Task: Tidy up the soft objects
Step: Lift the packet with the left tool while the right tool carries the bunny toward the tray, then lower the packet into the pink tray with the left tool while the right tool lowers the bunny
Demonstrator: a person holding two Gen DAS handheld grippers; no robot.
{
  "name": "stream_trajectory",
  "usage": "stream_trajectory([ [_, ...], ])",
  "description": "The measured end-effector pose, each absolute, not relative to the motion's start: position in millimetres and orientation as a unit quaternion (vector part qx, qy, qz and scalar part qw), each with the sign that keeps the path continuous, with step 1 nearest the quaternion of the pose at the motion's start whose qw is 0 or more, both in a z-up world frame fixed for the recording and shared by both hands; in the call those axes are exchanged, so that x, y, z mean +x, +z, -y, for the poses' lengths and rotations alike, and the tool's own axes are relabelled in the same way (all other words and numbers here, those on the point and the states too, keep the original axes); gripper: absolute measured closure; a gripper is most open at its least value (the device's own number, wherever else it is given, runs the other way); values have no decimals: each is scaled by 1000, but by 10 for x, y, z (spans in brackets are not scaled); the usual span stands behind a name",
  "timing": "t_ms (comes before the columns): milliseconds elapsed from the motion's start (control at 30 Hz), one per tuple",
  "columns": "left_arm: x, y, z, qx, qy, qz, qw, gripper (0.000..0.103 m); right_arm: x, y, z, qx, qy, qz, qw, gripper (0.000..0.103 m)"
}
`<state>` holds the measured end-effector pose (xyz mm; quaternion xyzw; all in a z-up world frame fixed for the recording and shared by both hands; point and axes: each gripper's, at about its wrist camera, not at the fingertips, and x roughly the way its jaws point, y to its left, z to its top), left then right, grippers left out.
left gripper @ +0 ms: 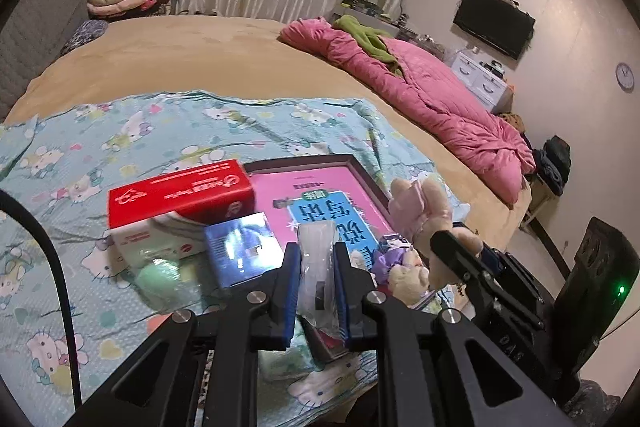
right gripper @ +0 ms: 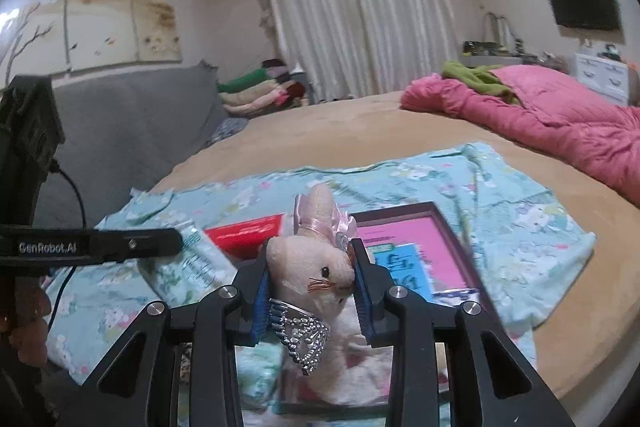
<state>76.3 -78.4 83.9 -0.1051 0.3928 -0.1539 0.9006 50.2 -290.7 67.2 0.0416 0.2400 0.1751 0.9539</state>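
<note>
With both picks made above the dark-framed pink tray (right gripper: 460, 227), the left gripper (left gripper: 317, 259) was pinched nearly shut on a clear plastic-wrapped packet (left gripper: 316, 247) and the right gripper (right gripper: 312, 281) clamped the pale pink plush rabbit (right gripper: 316, 267) (head squeezed), so next each probably needed carrying to its place.

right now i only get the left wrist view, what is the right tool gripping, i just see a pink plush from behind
Observer: The right tool is shut on a pink plush rabbit, with one pad on each side of its head.
Operator: which way is it facing
Observer: Its face, with a black eye and orange whiskers, is turned towards the right camera.
Operator: and my left tool from there
Observer: The left tool shows side-on, and its packet has green print.
</note>
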Motion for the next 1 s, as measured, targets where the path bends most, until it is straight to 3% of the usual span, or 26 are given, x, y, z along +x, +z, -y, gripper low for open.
stream_trajectory([
  [367, 816, 720, 1210, -75, -180, -410, 891, 87, 557, 639, 3277, 77, 136, -240, 958, 67],
  [1000, 1173, 25, 1817, -6, -178, -460, 870, 87, 720, 317, 3337, 75, 134, -293, 944, 67],
])
